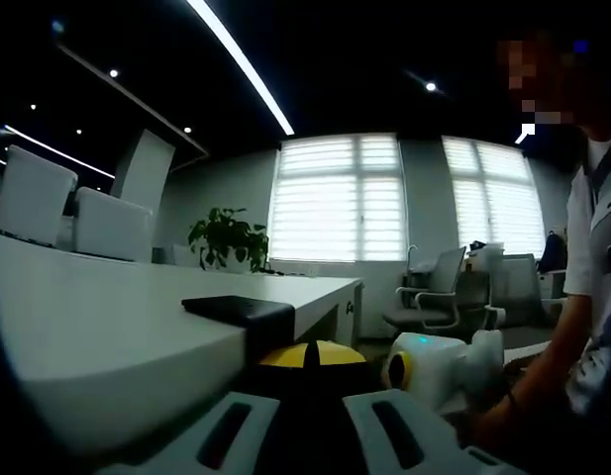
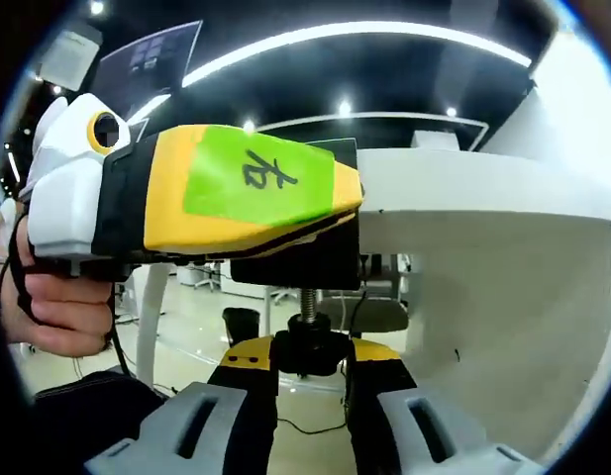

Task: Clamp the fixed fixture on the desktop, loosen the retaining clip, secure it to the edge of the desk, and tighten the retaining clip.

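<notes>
- At the bottom centre of the right gripper view, the right gripper [image 2: 310, 381] has its 2 jaws drawn in around the black knob [image 2: 310, 348] of the fixture's threaded screw [image 2: 308, 302], seemingly pinching it, though the contact itself is hard to make out.
- Just above, across the middle of that frame, the left gripper [image 2: 201, 193], yellow and black with a green label, reaches in from the left in a person's hand [image 2: 57, 297] and sits against the black fixture [image 2: 300, 262] under the desk edge [image 2: 483, 203].
- In the left gripper view, the fixture's flat black top plate [image 1: 241, 310] lies on the white desk [image 1: 107, 336] at its near edge, lower centre; the left gripper's own jaws sit at the bottom, and whether they grip the fixture cannot be told.
- The right gripper [image 1: 439, 366] shows at lower right, below desk level.
- Farther back, a potted plant [image 1: 229, 237] stands before bright blinds.
- Judgement: the fixture is already hooked over the desk edge; tightening the screw appears to be what remains.
</notes>
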`<state>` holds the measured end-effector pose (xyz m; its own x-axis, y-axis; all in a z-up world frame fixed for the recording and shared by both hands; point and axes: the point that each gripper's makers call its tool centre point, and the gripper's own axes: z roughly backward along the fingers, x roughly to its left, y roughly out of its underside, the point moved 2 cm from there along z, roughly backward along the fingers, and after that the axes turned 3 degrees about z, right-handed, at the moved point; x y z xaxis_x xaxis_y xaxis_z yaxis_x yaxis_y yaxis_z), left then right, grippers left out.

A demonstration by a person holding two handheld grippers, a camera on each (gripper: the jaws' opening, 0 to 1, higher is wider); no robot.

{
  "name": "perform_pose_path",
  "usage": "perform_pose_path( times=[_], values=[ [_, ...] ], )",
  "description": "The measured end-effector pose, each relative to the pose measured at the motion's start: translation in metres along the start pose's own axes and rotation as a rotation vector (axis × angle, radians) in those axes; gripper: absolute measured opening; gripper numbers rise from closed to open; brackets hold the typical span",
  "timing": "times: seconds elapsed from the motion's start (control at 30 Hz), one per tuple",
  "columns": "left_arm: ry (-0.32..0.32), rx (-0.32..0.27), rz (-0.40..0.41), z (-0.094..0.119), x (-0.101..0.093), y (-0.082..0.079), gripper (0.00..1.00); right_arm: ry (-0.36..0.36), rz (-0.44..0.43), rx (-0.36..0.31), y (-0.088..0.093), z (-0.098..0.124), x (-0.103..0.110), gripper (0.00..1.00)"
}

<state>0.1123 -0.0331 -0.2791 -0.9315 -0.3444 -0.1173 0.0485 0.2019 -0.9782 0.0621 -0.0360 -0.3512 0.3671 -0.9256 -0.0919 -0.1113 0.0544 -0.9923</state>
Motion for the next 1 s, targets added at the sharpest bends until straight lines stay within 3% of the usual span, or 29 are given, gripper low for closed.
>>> perform_pose_path(
  times=[0.2, 0.37, 0.5, 0.57, 0.63, 0.7, 0.73, 0.87, 1.0],
  values=[
    [0.001, -0.002, 0.002, 0.0, -0.001, 0.0, 0.01, -0.193, -0.027, -0.027, 0.0, 0.001, 0.005, 0.24],
    [0.002, -0.002, 0.006, 0.0, -0.001, 0.0, 0.01, -0.373, 0.027, -0.032, 0.0, 0.003, 0.008, 0.24],
    [0.003, -0.005, 0.009, 0.0, -0.002, 0.0, 0.01, -0.411, 0.055, -0.034, 0.0, 0.004, 0.01, 0.24],
    [0.003, -0.005, 0.008, 0.0, -0.002, 0.0, 0.01, -0.391, 0.06, -0.033, 0.002, 0.004, 0.009, 0.25],
    [0.002, -0.006, 0.009, 0.0, -0.002, 0.0, 0.01, -0.314, 0.065, 0.006, 0.009, 0.006, 0.004, 0.27],
    [0.001, -0.002, 0.006, 0.0, -0.003, 0.001, 0.01, -0.242, 0.069, 0.008, 0.013, 0.011, 0.001, 0.37],
    [0.002, -0.001, 0.007, 0.0, -0.003, 0.001, 0.01, -0.186, 0.029, 0.016, 0.015, 0.015, -0.002, 0.4],
    [0.004, -0.005, 0.015, 0.0, -0.004, 0.001, 0.01, 0.005, -0.064, 0.04, 0.015, 0.036, -0.005, 0.39],
    [0.002, -0.003, 0.013, 0.0, -0.005, 0.001, 0.01, 0.08, -0.018, 0.083, 0.012, 0.038, 0.003, 0.38]
  ],
)
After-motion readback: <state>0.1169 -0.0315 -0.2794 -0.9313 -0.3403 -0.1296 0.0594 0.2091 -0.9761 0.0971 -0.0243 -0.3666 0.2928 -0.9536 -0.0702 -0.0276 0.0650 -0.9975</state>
